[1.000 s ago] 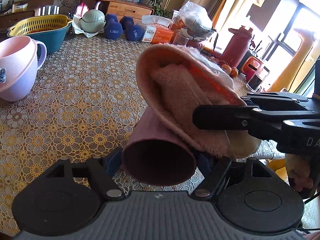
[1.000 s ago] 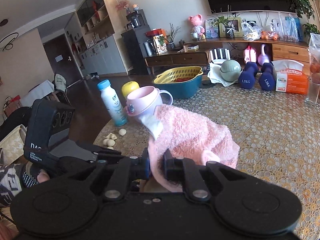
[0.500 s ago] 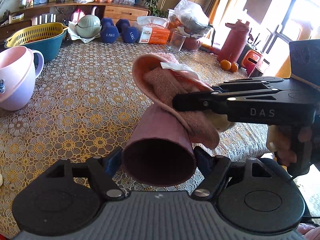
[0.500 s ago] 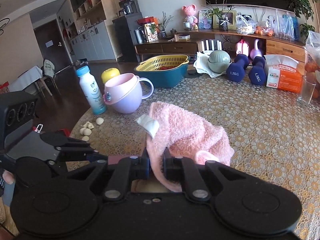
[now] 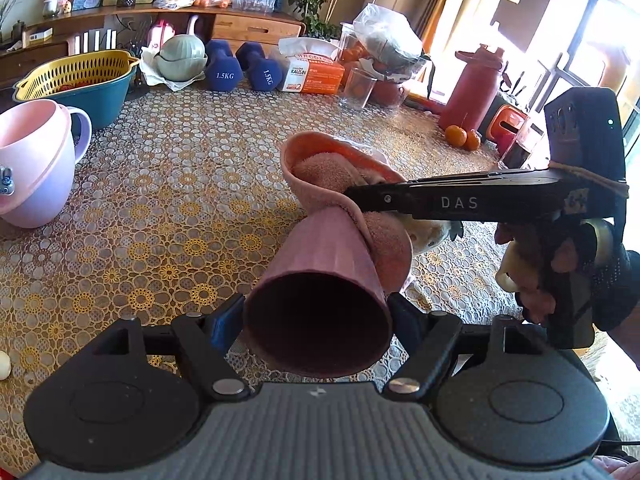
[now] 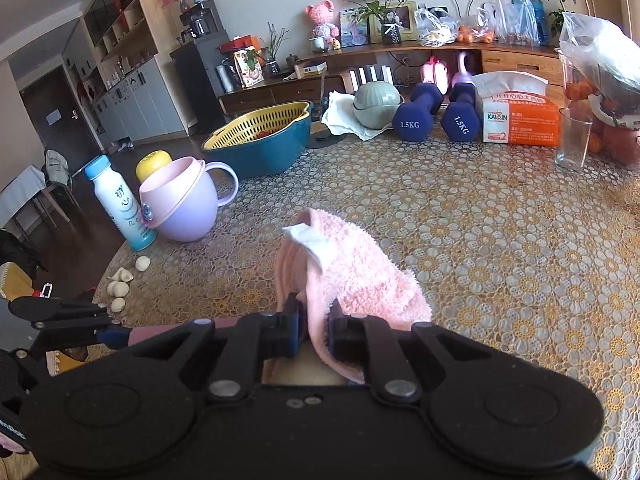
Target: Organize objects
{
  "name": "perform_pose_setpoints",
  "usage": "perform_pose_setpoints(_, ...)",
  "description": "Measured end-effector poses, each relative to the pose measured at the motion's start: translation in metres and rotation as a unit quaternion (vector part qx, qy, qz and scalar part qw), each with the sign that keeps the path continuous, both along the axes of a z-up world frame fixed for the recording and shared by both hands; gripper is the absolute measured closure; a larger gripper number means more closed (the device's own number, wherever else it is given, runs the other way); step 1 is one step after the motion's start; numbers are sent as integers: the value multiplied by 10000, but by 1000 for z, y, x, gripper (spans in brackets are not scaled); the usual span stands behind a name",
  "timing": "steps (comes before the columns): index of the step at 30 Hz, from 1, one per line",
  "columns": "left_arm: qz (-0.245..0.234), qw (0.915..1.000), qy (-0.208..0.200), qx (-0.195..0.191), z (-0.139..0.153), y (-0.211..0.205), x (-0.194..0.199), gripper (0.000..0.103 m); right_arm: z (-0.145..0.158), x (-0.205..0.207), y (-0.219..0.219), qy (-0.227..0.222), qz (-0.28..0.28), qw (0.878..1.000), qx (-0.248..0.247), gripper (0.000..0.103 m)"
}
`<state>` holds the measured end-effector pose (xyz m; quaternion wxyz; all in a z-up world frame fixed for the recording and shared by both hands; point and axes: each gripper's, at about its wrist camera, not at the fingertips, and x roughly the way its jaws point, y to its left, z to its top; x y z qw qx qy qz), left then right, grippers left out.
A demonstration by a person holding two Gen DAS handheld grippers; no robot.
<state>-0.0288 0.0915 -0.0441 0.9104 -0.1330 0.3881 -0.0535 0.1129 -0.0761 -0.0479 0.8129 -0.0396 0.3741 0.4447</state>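
Your left gripper (image 5: pixel 316 316) is clamped on a dusty-pink ribbed cup (image 5: pixel 320 276), a tapered cup lying on its side with its dark round mouth facing the camera and a jaw pressed to each side of the rim. Your right gripper (image 6: pixel 314 330) is pinched tight on a fluffy pale-pink terry towel (image 6: pixel 360 276); a fold of the cloth runs straight down between the two nearly touching jaws. Both cup and towel are above the near middle of the round table covered in a gold-and-white lace-pattern cloth (image 5: pixel 168 184).

The left wrist view shows what the right one hides: the towel is wrapped over the narrow end of the cup, its smooth hemmed edge curling into a hood over the looped pile, and the right gripper reaches in from the right, side on, with your hand (image 5: pixel 540 272) on its handle. The right wrist view instead shows the towel's plush outer side and a white sewn-in label (image 6: pixel 310 242) at its top, with only a strip of the cup's side visible at lower left. It alone also shows a white plastic bottle with a blue cap (image 6: pixel 120 204) beside the glossy lilac-and-pink mug (image 6: pixel 180 204).
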Motion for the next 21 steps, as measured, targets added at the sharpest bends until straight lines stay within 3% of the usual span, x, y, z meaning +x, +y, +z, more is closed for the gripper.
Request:
perform_pose_setpoints(4, -6, 10000, 27, 55, 1, -2, 1, 27, -15, 6, -3, 223, -174, 9996, -61, 91)
perform_pose_setpoints(11, 65, 9999, 93, 22, 3, -3, 3, 27, -17, -5, -22, -4, -245, 9995, -193, 91)
perform_pose_setpoints(17, 46, 9999, 60, 124, 4, -12, 5, 27, 1, -4, -78, 81, -866, 9956, 334, 92)
perform_pose_setpoints(21, 22, 9999, -89, 125, 11, -20, 9, 27, 29, -10, -98, -119, -930, 9933, 676, 92)
